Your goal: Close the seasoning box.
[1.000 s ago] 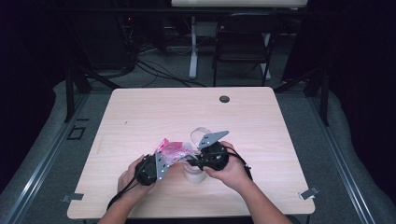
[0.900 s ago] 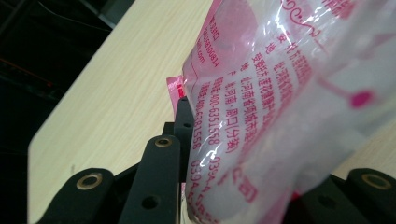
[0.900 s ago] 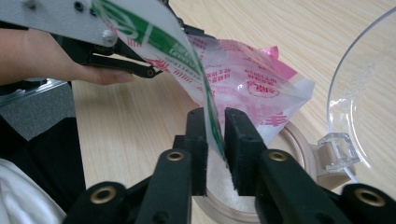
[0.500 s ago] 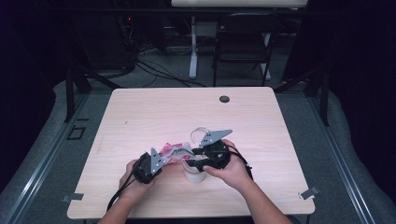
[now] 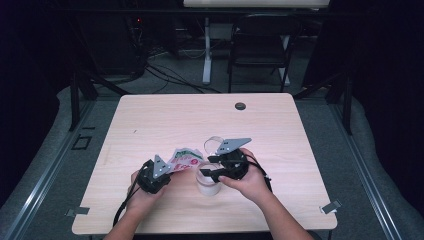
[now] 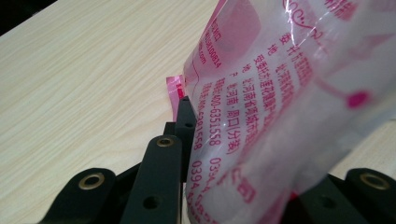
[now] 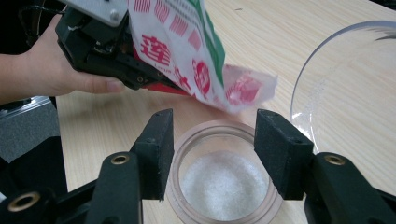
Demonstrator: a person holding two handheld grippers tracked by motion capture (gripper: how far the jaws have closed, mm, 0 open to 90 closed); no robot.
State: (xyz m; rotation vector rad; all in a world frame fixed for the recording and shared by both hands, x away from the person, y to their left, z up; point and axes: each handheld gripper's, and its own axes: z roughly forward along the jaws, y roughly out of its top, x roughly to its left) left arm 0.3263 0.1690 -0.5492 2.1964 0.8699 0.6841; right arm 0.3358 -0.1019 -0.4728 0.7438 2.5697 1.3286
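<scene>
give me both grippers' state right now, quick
Left gripper: shut on the pink printed bag, tipped toward the jar.
Right gripper: open, jaws have just been opening, either side of the jar's rim.

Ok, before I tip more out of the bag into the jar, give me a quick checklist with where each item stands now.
1. Left tongs gripping the bag: ok, shut on it in the left gripper view.
2. Bag mouth over the jar: ok, it hangs just above the far rim.
3. Jar upright on the table: ok.
4. Room left in the jar: ok, white grains cover only the bottom.
5. Jar steadied by the right tongs: not ok, jaws have just been opening and stand apart over the rim, not pressing.
6. Clear lid out of the pour path: ok, off to the side.
</scene>
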